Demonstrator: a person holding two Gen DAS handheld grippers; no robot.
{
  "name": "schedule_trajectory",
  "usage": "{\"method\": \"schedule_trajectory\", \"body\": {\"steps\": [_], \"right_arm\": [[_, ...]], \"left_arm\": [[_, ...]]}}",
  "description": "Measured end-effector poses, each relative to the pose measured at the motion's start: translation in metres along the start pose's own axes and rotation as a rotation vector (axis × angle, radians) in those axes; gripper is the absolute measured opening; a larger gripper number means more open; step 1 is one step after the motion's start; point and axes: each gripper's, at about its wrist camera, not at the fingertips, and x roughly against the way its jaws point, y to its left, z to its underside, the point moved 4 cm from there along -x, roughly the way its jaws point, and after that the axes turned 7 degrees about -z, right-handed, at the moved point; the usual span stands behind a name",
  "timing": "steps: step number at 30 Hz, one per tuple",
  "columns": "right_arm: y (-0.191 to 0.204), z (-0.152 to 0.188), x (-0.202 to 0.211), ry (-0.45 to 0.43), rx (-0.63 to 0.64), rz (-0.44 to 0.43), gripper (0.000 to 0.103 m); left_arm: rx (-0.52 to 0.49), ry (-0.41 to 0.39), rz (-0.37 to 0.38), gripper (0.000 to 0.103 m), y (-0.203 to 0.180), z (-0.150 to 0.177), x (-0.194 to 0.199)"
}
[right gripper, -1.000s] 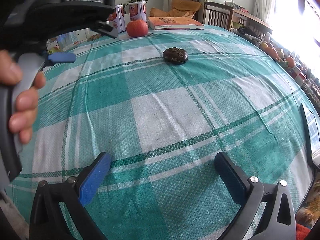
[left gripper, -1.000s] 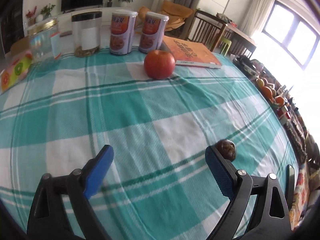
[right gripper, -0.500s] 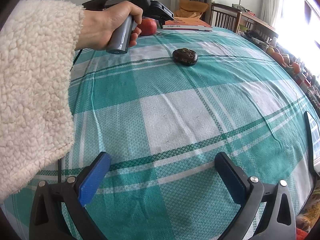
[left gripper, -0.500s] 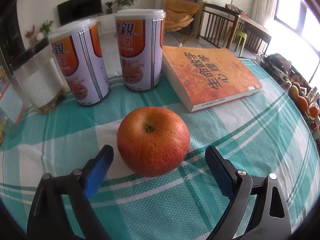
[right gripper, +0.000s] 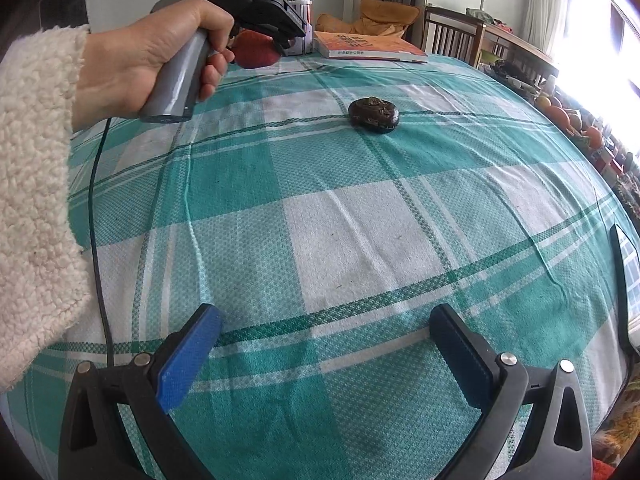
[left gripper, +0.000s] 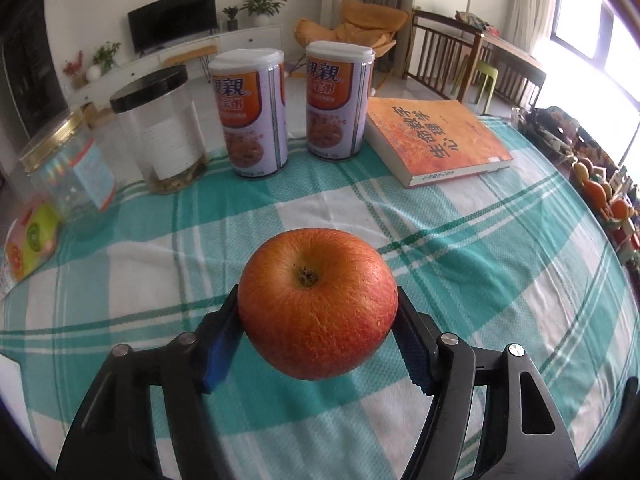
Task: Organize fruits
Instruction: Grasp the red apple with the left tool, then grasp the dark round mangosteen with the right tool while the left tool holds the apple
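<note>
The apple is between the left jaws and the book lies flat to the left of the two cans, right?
Nearly. The apple is between the closing jaws of the left gripper, and the book does lie flat. But the left wrist view shows it to the right of the two cans, not the left. The jars are on the left.

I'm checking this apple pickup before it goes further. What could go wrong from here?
1. The left gripper is closing on the round apple, pads at its widest sides; a smooth skin might slip or bruise.
2. The two cans and book stand just beyond; a forward swing could knock them.
</note>
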Motion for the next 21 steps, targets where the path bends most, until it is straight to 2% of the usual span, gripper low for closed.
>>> {"method": "schedule_trajectory", "body": {"steps": [6,10,13,17,21], "right_arm": [[0.0,0.0,0.0,0.0,0.0,0.0,0.103],[0.0,0.0,0.0,0.0,0.0,-0.001,0.103],[0.001,-0.001,0.0,0.0,0.0,-0.001,0.103],[0.001,0.0,0.0,0.0,0.0,0.0,0.103],[0.001,0.0,0.0,0.0,0.0,0.0,0.103]], "left_arm": [[0.0,0.018,0.024,0.071,0.013,0.072,0.074],[0.037,0.049,0.03,0.072,0.022,0.133,0.101],[0.065,0.077,0.008,0.072,0.031,0.173,0.106],[0.076,0.061,-0.047,0.072,0.043,0.204,0.108],[0.095,0.006,-0.045,0.072,0.047,0.214,0.109]]}}
